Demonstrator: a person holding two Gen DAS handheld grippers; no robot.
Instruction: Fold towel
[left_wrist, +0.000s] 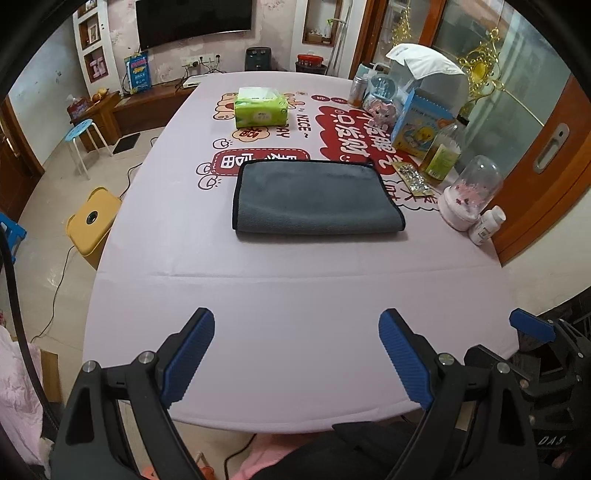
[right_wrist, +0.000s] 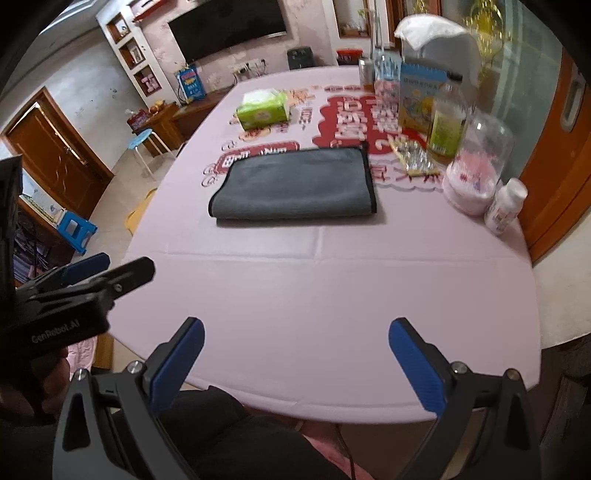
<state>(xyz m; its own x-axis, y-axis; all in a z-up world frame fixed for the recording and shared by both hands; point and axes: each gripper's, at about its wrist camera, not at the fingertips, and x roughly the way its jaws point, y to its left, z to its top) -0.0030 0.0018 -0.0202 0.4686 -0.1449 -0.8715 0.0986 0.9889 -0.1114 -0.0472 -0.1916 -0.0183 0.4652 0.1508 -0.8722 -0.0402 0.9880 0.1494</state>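
Note:
A grey towel (left_wrist: 314, 197) with black edging lies folded flat in the middle of the pink tablecloth (left_wrist: 295, 295); it also shows in the right wrist view (right_wrist: 295, 184). My left gripper (left_wrist: 296, 332) is open and empty, held over the table's near edge, well short of the towel. My right gripper (right_wrist: 296, 341) is open and empty, also near the front edge. The left gripper (right_wrist: 88, 269) shows at the left of the right wrist view, and the right gripper (left_wrist: 532, 328) at the right of the left wrist view.
A green tissue box (left_wrist: 261, 107) sits beyond the towel. Along the right side stand an oil bottle (left_wrist: 443, 155), a glass dome ornament (left_wrist: 469, 192), a small white bottle (left_wrist: 487, 225), a blue box (left_wrist: 417, 125) and a foil packet (left_wrist: 413, 177). A yellow stool (left_wrist: 92, 221) stands left.

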